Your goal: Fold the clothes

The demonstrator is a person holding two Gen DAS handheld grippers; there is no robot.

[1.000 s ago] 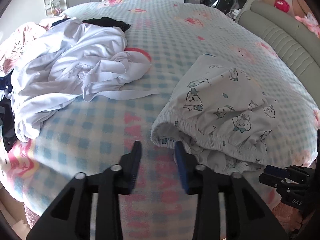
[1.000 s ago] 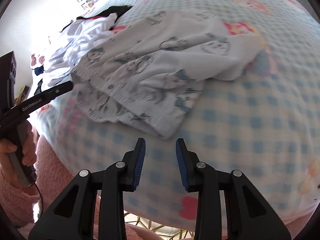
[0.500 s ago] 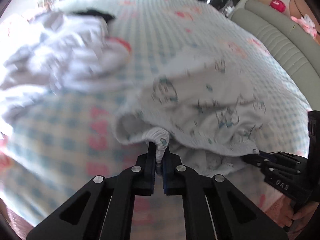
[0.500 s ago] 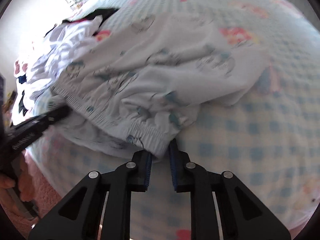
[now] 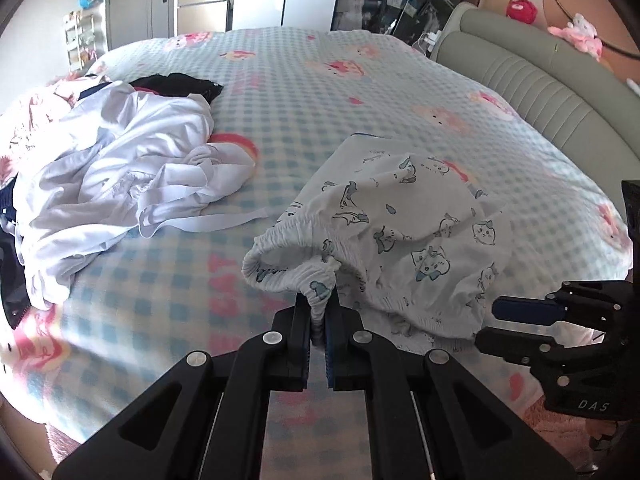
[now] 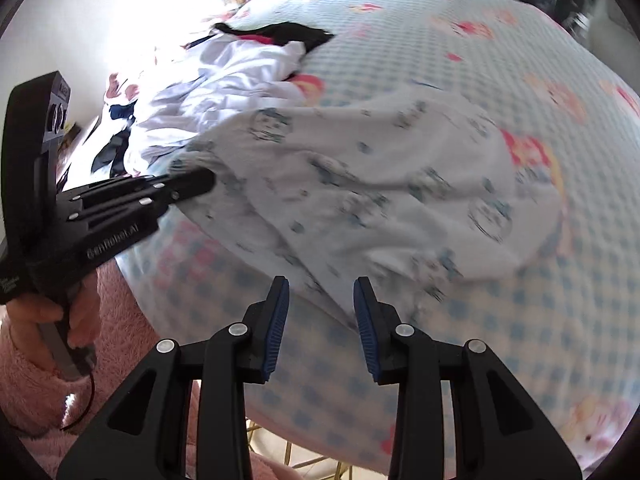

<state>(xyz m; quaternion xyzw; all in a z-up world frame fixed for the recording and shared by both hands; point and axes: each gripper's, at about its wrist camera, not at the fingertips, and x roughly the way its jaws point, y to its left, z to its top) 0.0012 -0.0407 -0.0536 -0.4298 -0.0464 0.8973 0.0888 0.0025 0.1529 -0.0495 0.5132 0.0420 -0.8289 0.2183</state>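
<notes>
Left gripper (image 5: 318, 312) clamps waistband of shorts (image 5: 400, 240), bunched at near edge of bed (image 5: 320, 92). Right gripper (image 6: 320, 312) wide, empty, just short of hem. Judgement: pinch opposite waistband corner, pull taut, lay flat.

"DAS" — on the right gripper (image 5: 524, 322); "GenRobot.AI" — on the left gripper (image 6: 192, 184).

Black grippers (image 5: 318, 320) w/ silver screws, blue pads (image 6: 276, 328), "DAS" marking; fuzzy pink sleeve (image 6: 28, 380).
</notes>
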